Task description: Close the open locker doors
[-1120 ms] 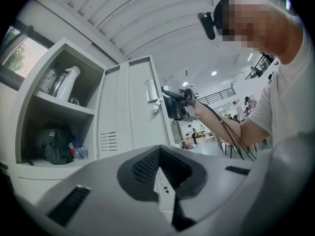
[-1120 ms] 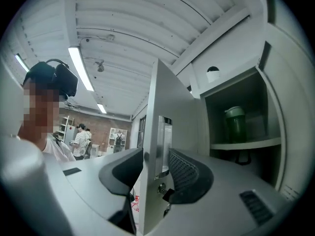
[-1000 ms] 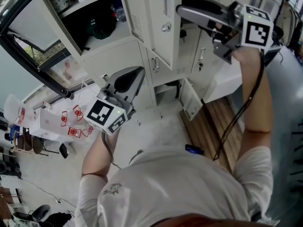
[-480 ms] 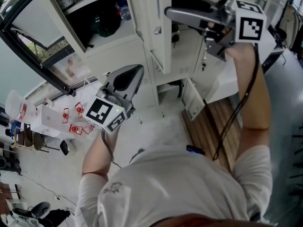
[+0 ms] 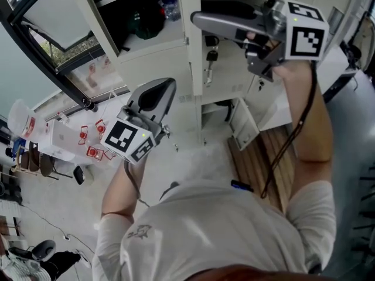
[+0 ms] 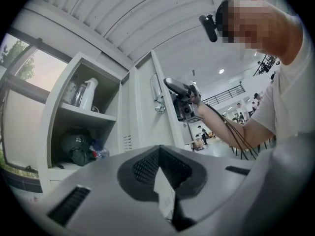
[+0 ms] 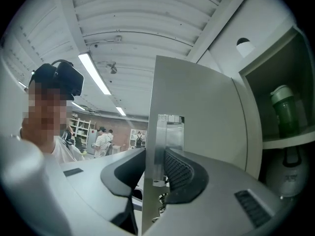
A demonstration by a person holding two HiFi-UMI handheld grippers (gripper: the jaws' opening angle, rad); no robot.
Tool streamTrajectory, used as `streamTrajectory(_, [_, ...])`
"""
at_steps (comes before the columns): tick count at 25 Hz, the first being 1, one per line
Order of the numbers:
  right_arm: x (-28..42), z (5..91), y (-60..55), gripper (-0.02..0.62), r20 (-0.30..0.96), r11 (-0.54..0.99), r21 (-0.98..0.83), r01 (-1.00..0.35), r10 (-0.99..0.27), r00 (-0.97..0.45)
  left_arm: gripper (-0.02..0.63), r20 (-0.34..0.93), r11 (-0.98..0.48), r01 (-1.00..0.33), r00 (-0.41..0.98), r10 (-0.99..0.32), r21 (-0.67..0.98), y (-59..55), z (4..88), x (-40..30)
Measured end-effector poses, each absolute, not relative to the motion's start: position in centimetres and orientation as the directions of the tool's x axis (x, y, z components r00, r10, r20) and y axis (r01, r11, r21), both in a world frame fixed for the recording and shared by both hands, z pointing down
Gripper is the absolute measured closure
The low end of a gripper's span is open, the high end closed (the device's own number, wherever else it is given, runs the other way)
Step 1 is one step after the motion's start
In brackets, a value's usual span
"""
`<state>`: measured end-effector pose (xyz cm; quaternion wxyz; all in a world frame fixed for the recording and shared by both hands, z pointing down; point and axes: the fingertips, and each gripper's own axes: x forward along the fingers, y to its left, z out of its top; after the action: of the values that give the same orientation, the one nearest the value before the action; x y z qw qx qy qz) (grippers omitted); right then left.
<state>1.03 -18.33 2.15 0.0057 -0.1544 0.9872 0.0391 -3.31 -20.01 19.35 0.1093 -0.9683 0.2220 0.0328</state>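
Note:
An open locker door [image 5: 194, 45] shows edge-on in the head view, with an open compartment [image 5: 146, 40] to its left. My right gripper [image 5: 197, 18] is raised at the door's free edge. In the right gripper view the door [image 7: 206, 107] stands between the jaws of the right gripper [image 7: 155, 151], which are closing, with the pads against both its faces. My left gripper [image 5: 171, 85] hangs lower left, apart from the lockers, shut and holding nothing. In the left gripper view, past the left gripper [image 6: 160, 149], the door [image 6: 147, 112] and the right gripper [image 6: 173, 85] are visible.
The open compartment holds a dark green bag [image 5: 143, 19] and a bottle [image 5: 170, 10]. Keys [image 5: 212, 54] hang from a lock. A small lower locker door [image 5: 243, 122] stands open near the floor. A window [image 5: 53, 22] is at the left, and wooden boards [image 5: 263, 163] lie at the right.
The door has swung left toward the locker front, and my right gripper has moved left with it. My left gripper has barely moved.

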Motion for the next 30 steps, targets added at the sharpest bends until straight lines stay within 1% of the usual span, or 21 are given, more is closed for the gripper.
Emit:
streamTrajectory(9, [-3.2, 1.7, -18.2, 0.489, -0.023, 0.959, 0.048, -0.278, -0.277, -0.96, 0.607, -0.142, -0.86, -0.479, 0.877, -0.459, -0.177, -20.2, 18.7, -7.1])
streamTrajectory(13, [-5.8, 1.9, -20.4, 0.488, -0.013, 0.959, 0.037, -0.282, -0.281, -0.96, 0.607, -0.151, -0.857, -0.487, 0.872, -0.466, -0.167, -22.1, 18.9, -9.6])
streamTrajectory(23, [-11.4, 1.8, -24.7, 0.489, -0.039, 0.921, 0.018, -0.39, -0.389, -0.921, 0.607, -0.164, -0.854, -0.493, 0.868, -0.469, -0.168, -26.2, 18.1, -14.9])
streamTrajectory(25, [-12.4, 1.9, -25.8, 0.506, -0.041, 0.913, 0.007, -0.408, -0.407, -0.913, 0.607, -0.166, -0.856, -0.487, 0.871, -0.462, -0.175, -27.0, 18.0, -15.7])
streamTrajectory(30, [-14.8, 1.8, -28.7, 0.508, -0.025, 0.87, 0.043, -0.492, -0.491, -0.871, 0.607, -0.166, -0.854, -0.49, 0.87, -0.464, -0.176, -28.9, 17.4, -18.1])
